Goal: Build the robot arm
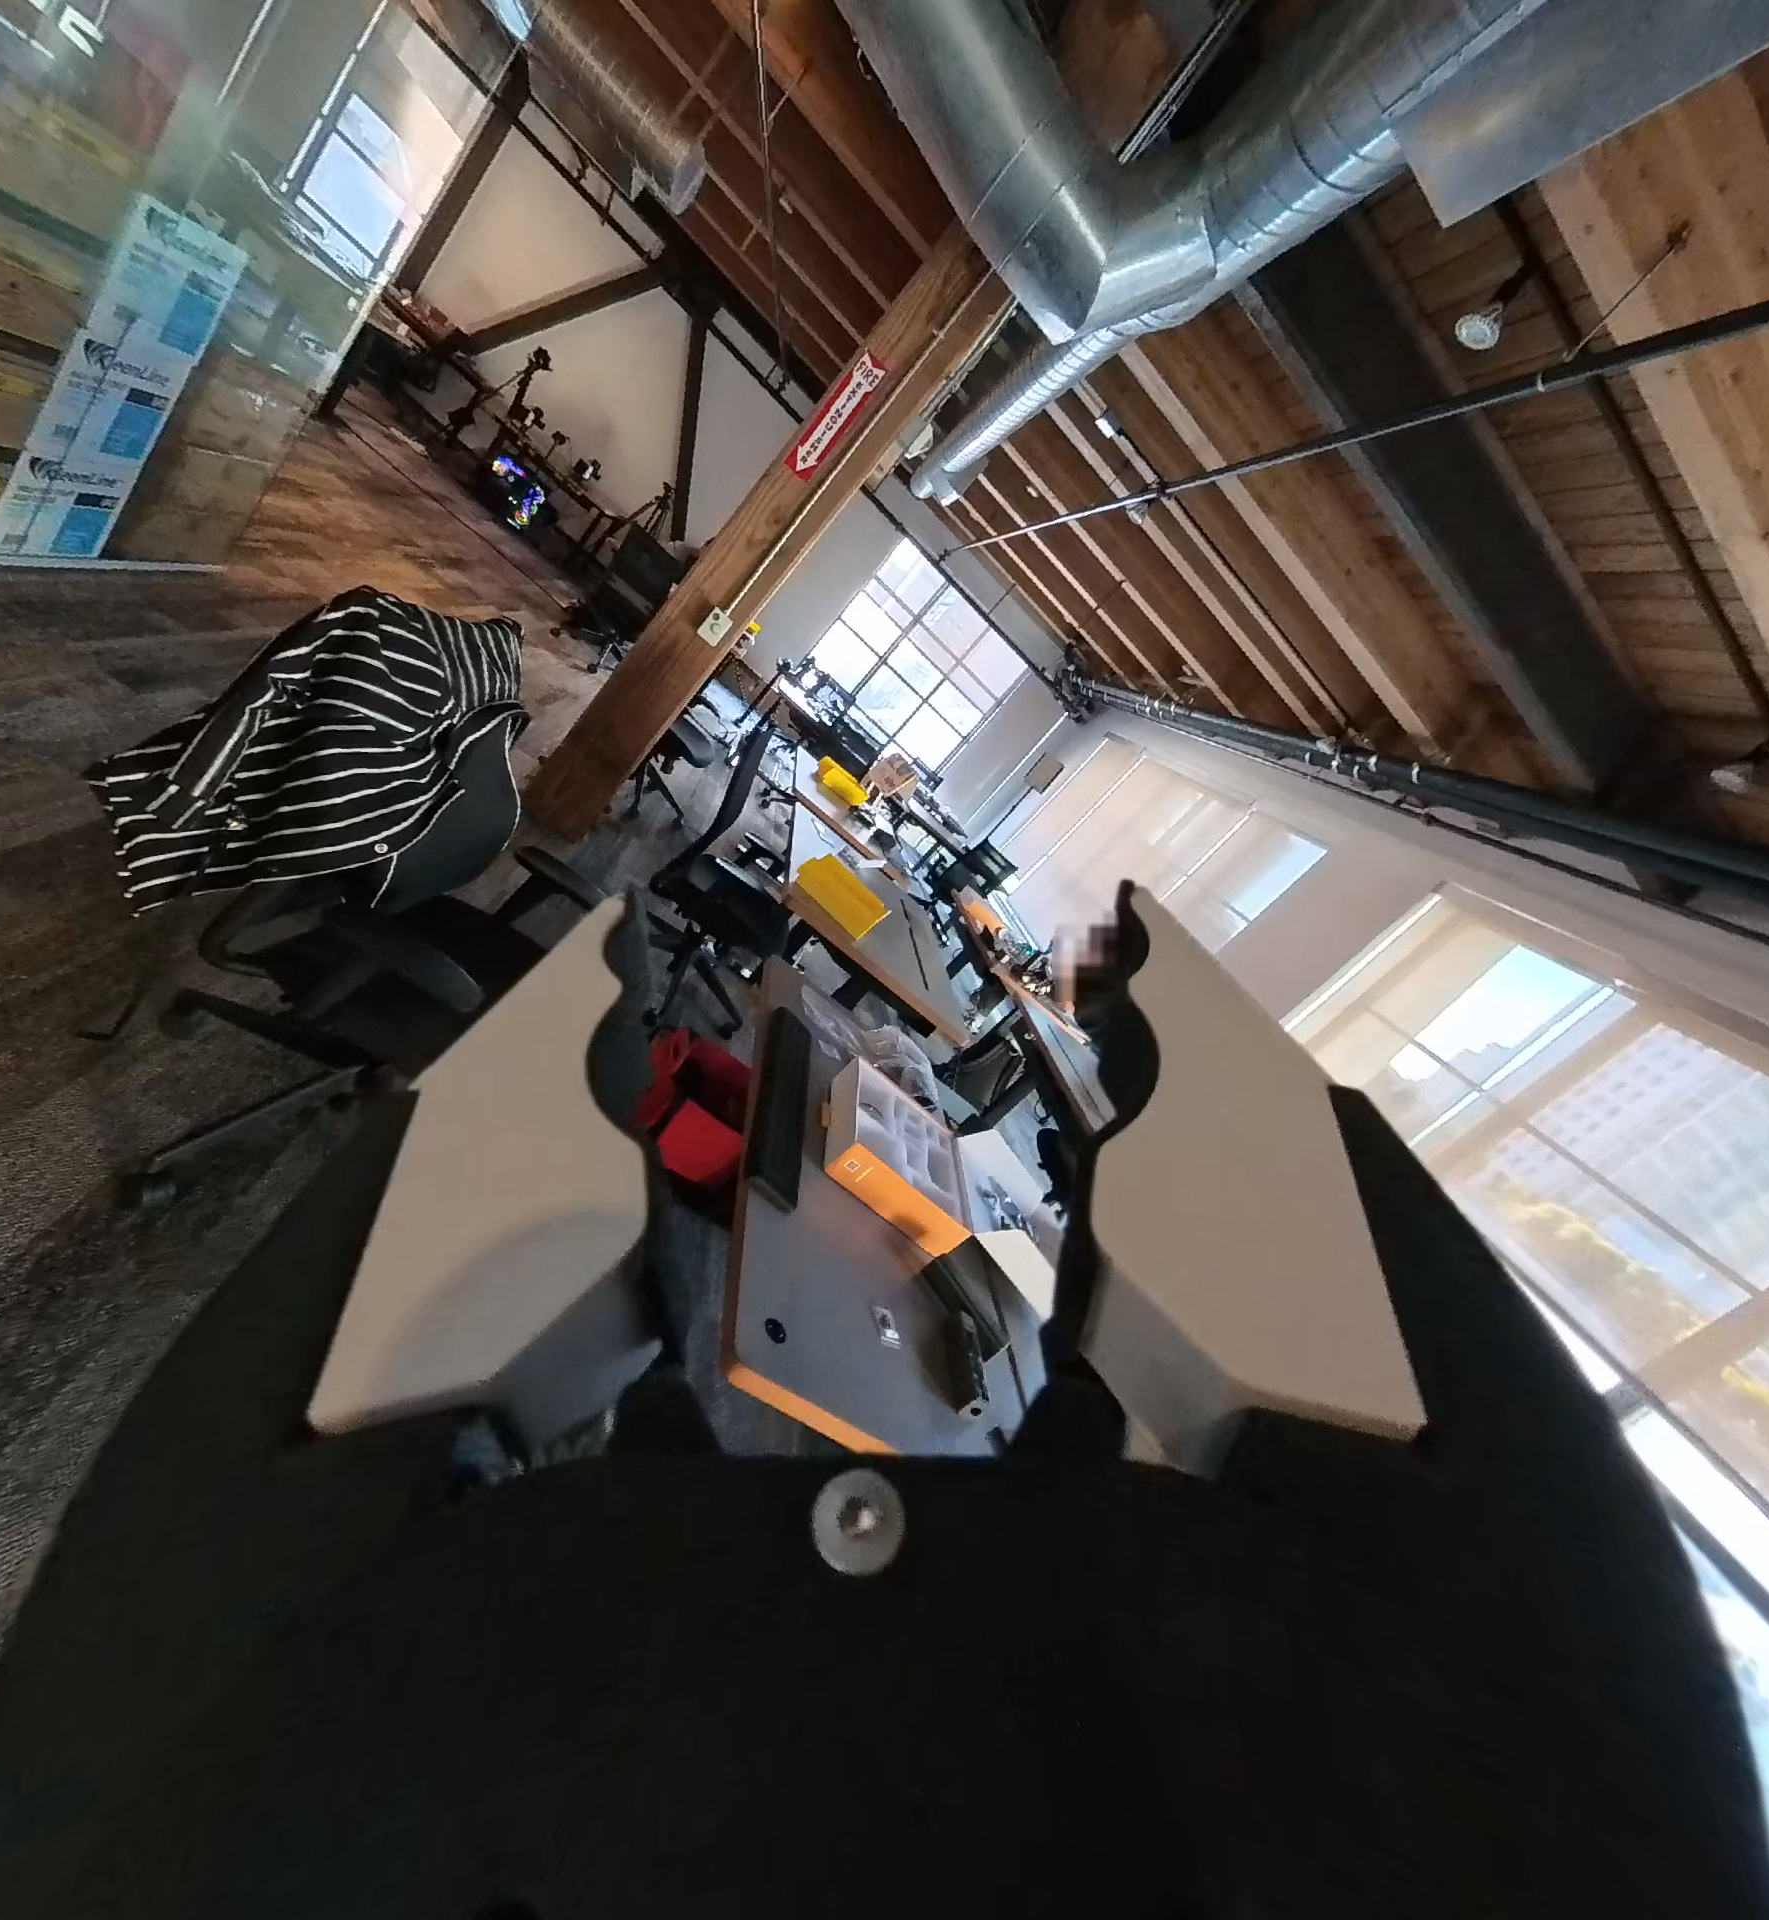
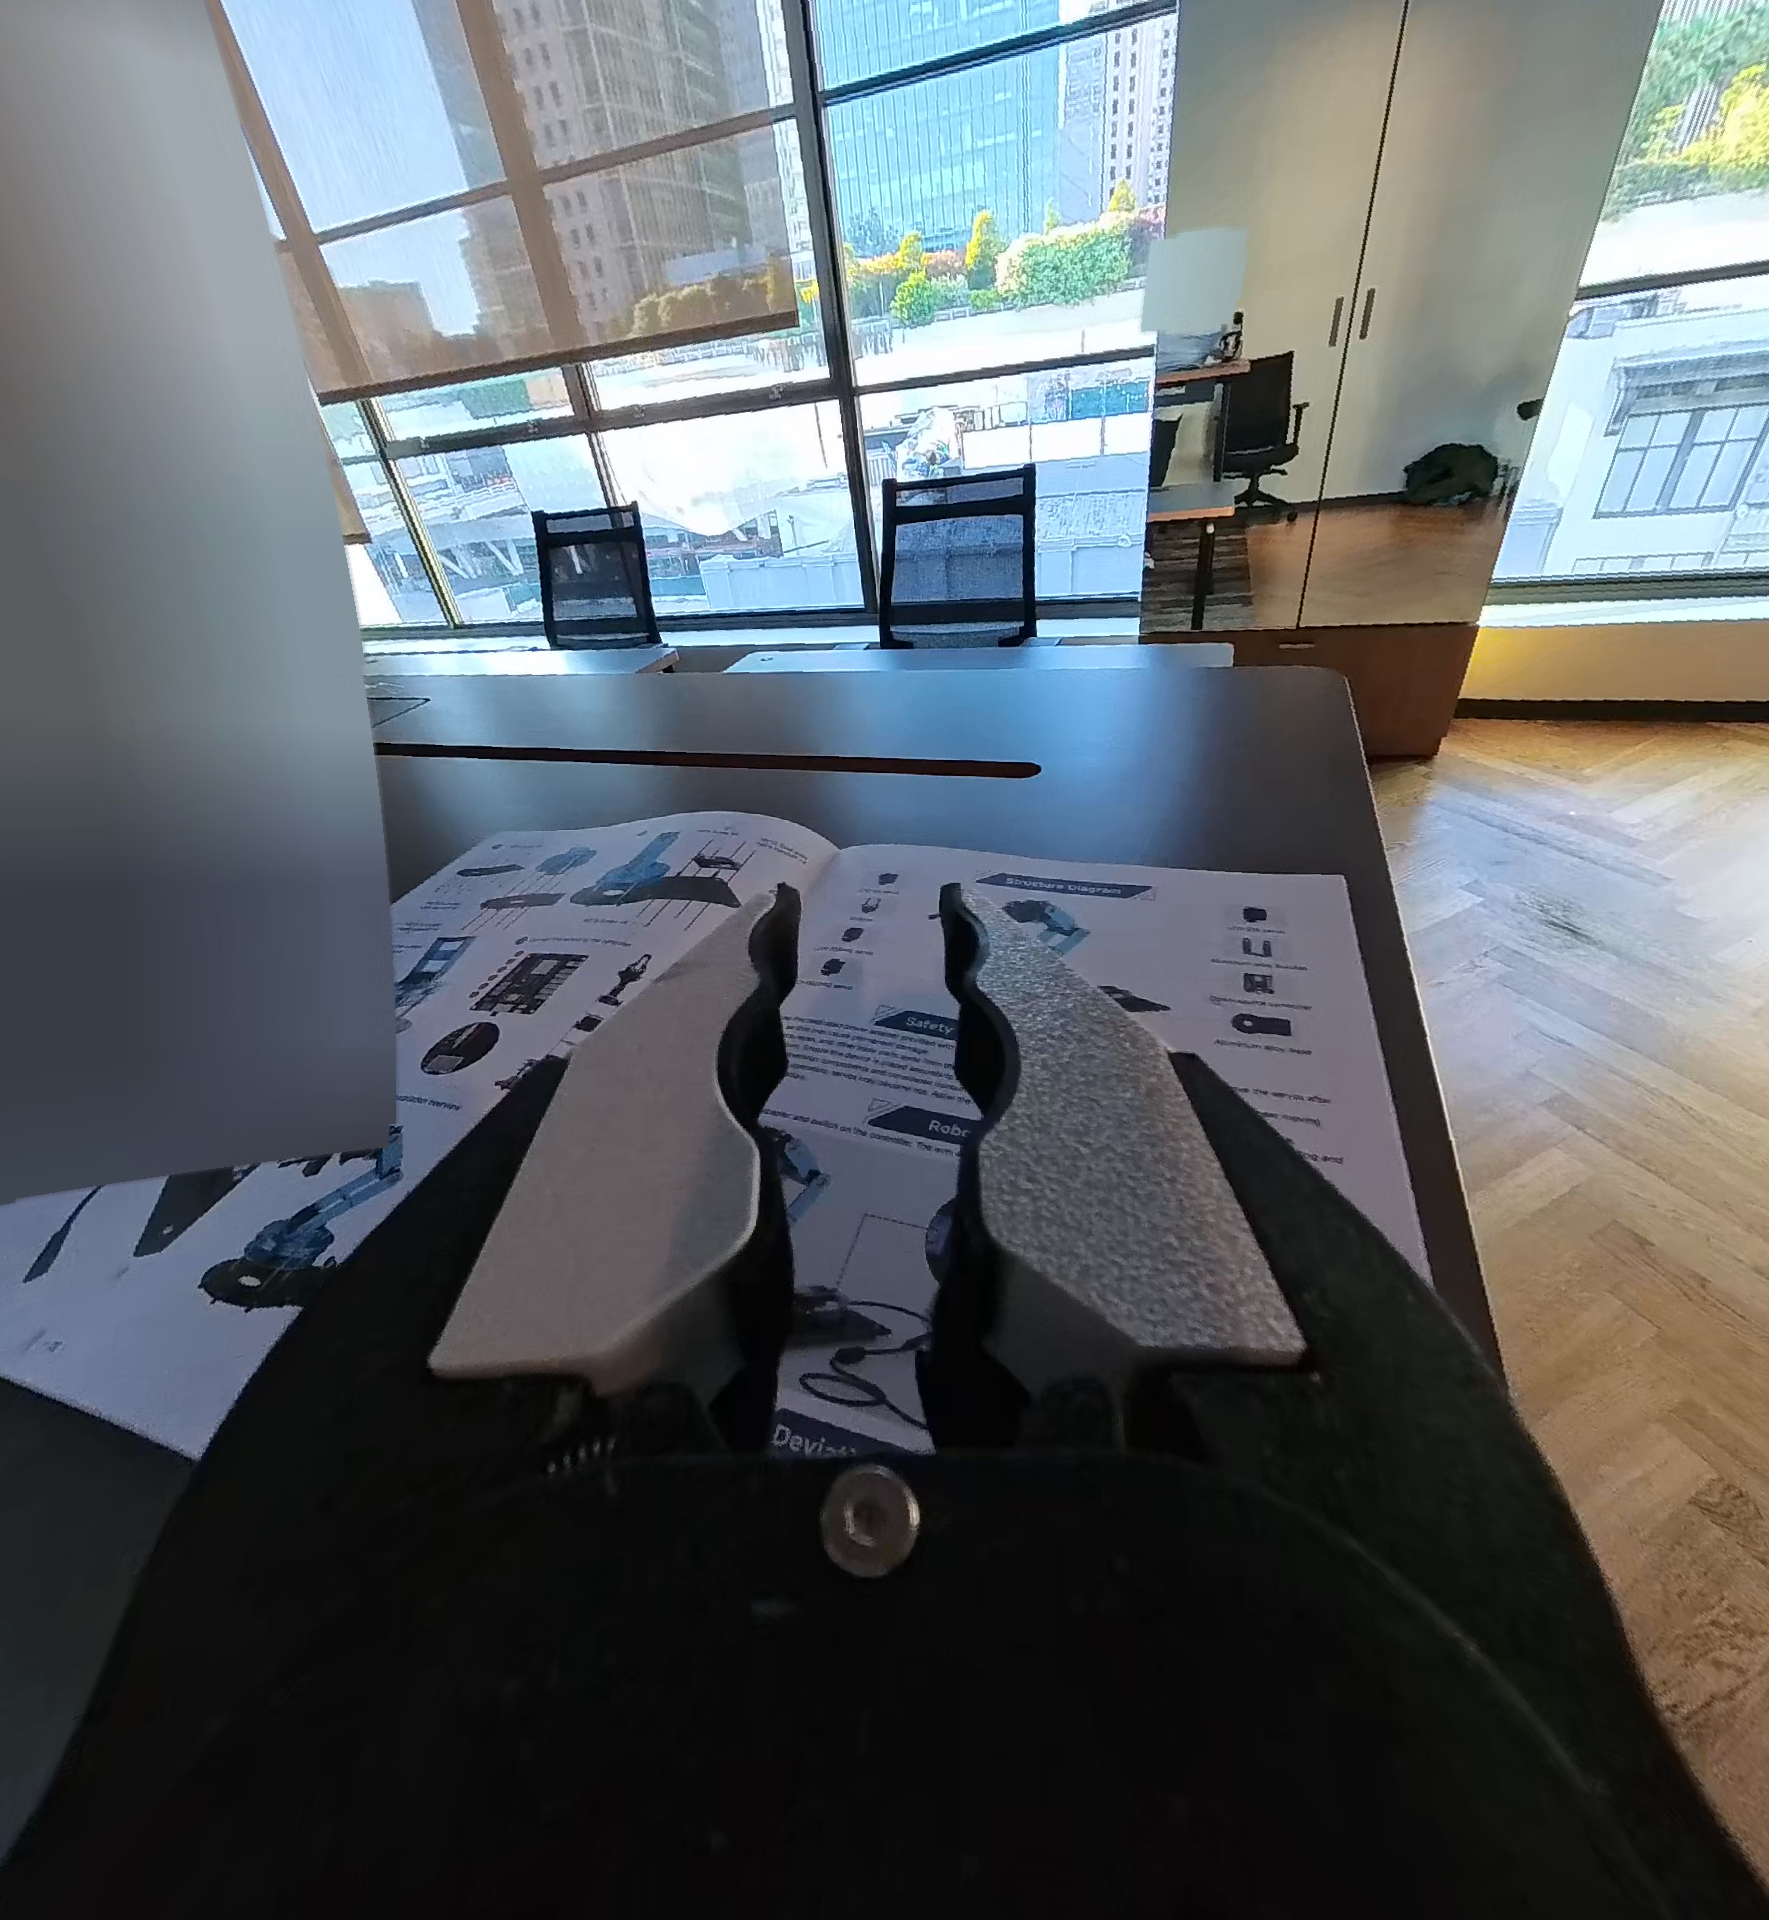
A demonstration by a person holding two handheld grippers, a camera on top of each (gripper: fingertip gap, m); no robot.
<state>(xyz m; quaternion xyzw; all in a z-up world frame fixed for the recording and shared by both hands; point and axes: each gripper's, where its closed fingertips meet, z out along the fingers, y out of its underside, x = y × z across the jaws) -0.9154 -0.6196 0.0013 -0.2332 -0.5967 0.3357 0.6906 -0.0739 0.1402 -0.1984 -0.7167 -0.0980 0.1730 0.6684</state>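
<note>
My right gripper (image 2: 864, 899) is open and empty, its jaws a hand's width apart just above an open printed booklet (image 2: 1119, 997) that lies flat on a dark table (image 2: 1171, 748). A second printed sheet (image 2: 111, 1278) lies at the left under the booklet's edge. My left gripper (image 1: 880, 914) is open wide and empty, held up in the air and rolled sideways, pointing down a long room. Far past its fingers a grey desk (image 1: 838, 1299) carries a black keyboard (image 1: 781, 1112) and an orange and white box (image 1: 901, 1153).
Two black mesh chairs (image 2: 953, 561) stand behind the dark table before large windows. Wood floor (image 2: 1638, 1039) lies to the right of the table's edge. A blurred grey patch covers the left of the right view. An office chair with a striped garment (image 1: 319, 748) stands left in the left view. The gap from one gripper's tips to the other's is roughly 115 cm.
</note>
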